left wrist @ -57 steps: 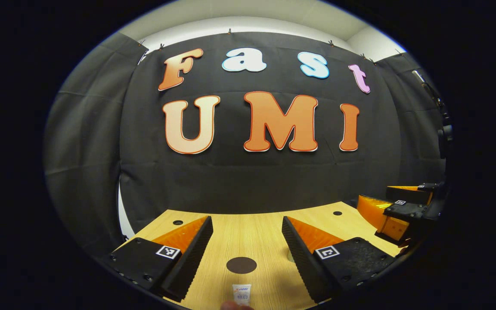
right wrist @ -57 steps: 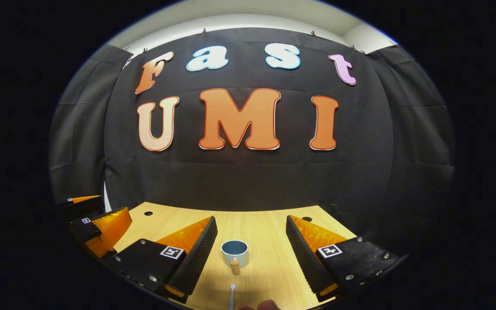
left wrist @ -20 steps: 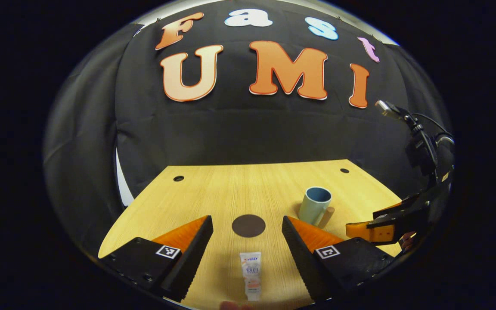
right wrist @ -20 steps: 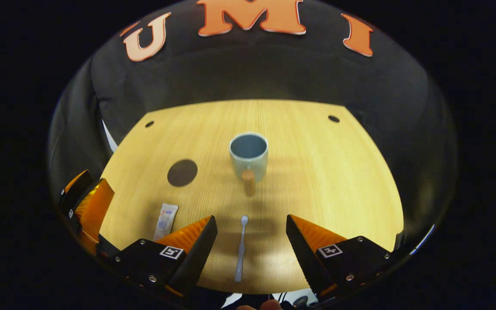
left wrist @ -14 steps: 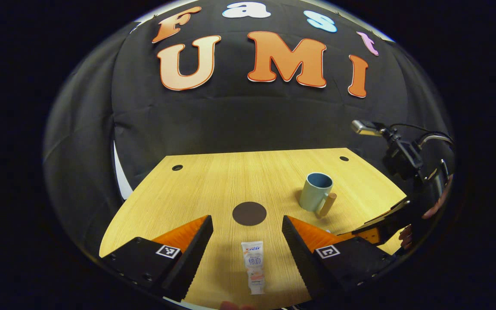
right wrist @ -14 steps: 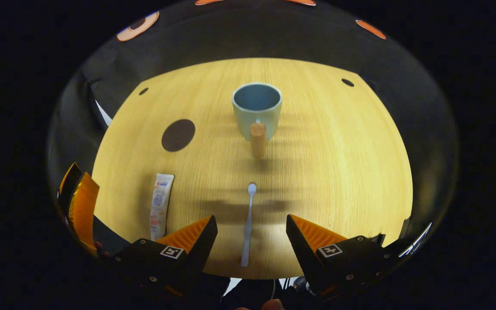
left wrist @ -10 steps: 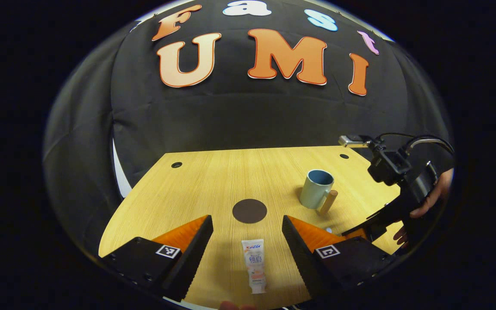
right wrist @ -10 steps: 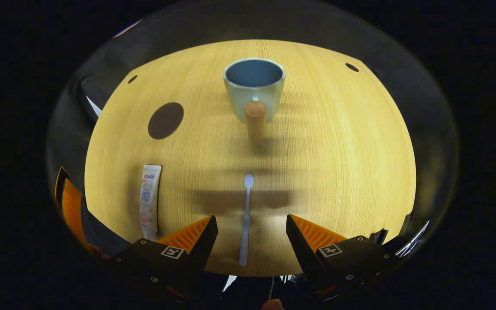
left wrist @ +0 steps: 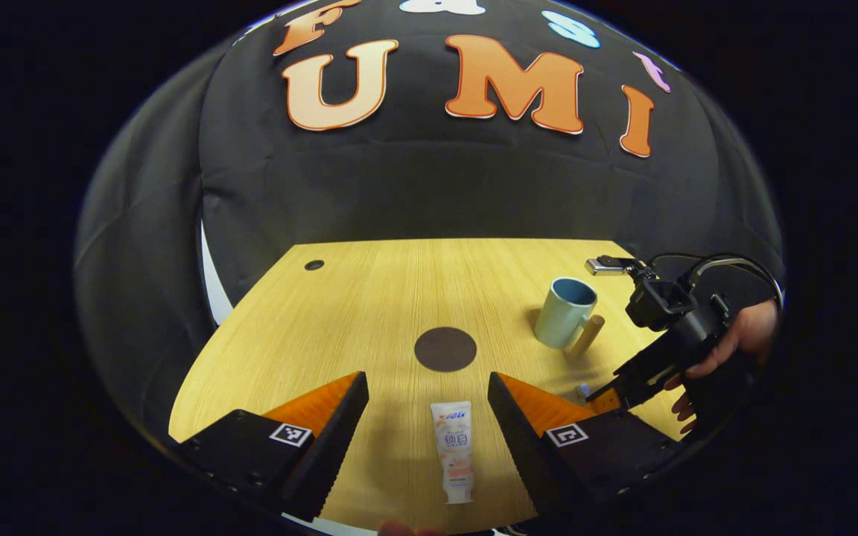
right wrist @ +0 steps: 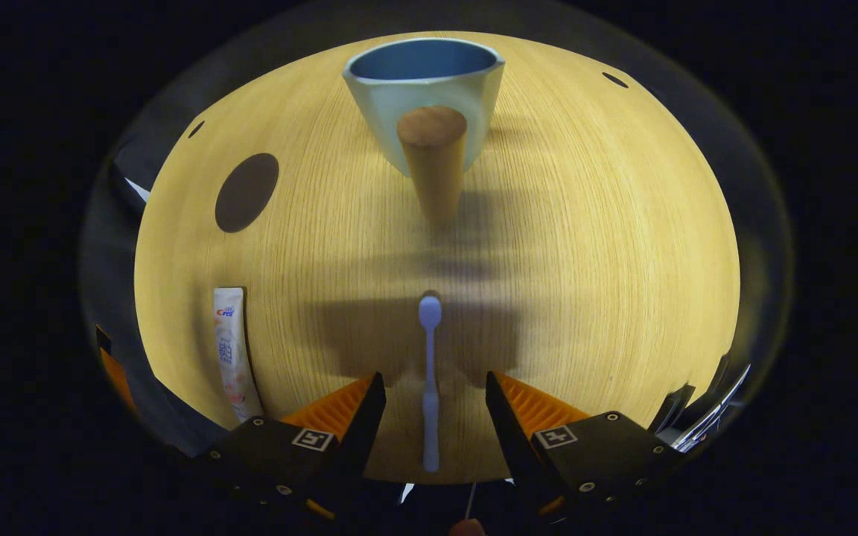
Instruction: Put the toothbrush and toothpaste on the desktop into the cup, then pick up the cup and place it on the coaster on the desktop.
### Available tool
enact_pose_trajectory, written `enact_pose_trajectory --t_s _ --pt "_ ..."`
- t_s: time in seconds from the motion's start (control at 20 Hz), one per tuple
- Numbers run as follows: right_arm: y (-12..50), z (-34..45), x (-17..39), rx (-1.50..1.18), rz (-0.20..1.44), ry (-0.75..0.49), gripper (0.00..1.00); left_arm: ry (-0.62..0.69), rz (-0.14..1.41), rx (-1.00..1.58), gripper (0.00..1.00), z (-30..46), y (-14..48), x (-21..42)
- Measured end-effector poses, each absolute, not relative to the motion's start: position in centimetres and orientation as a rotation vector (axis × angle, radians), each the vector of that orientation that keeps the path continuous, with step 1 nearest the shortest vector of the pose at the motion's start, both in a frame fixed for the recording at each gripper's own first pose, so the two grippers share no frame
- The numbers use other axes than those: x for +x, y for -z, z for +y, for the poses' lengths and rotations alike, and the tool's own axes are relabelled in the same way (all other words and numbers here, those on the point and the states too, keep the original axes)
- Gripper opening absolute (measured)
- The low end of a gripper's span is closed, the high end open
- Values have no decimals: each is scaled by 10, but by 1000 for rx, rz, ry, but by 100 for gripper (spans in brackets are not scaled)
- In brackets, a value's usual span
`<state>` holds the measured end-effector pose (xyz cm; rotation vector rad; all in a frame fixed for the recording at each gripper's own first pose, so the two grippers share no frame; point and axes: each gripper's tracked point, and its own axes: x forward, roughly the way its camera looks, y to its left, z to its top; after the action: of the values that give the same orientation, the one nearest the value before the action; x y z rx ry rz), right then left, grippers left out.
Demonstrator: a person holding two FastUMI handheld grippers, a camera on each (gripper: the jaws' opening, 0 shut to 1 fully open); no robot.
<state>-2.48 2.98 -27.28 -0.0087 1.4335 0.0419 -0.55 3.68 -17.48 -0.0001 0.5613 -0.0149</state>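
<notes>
1. Where the left gripper view looks along the wooden surface (left wrist: pixel 369 313), the left hand-held gripper (left wrist: pixel 427 387) has its jaws spread wide, holding nothing.
2. Between those jaws, nearer the camera than the coaster (left wrist: pixel 445 349), the toothpaste (left wrist: pixel 455 450) lies flat on the surface, touching neither finger.
3. To the right of the coaster stands the cup (left wrist: pixel 566 313), upright, with its wooden handle (left wrist: pixel 586 335) turned toward the camera side.
4. Right of the cup, a hand (left wrist: pixel 734 346) holds the right hand-held gripper tilted down toward the surface.
5. As the right gripper view looks steeply down, the right hand-held gripper (right wrist: pixel 429 387) is open at moderate width with the toothbrush (right wrist: pixel 429 380) lying between its jaws, untouched, head pointing toward the cup (right wrist: pixel 429 82).
6. Left of the cup lies the coaster (right wrist: pixel 246 192), and nearer the camera than the coaster, the toothpaste (right wrist: pixel 229 353).
</notes>
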Motion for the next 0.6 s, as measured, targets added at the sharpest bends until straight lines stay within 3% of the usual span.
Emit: enact_pose_trajectory --t_s 0.45,0.5,0.6 --pt "283 33 -23 -1 1452 -28 55 96 1009 5 98 20 263 -56" --pt "282 32 -23 -5 1453 -30 59 92 1059 1 98 19 273 -63" --pt "281 31 -22 -7 1454 -20 56 81 1113 -3 99 20 285 -67"
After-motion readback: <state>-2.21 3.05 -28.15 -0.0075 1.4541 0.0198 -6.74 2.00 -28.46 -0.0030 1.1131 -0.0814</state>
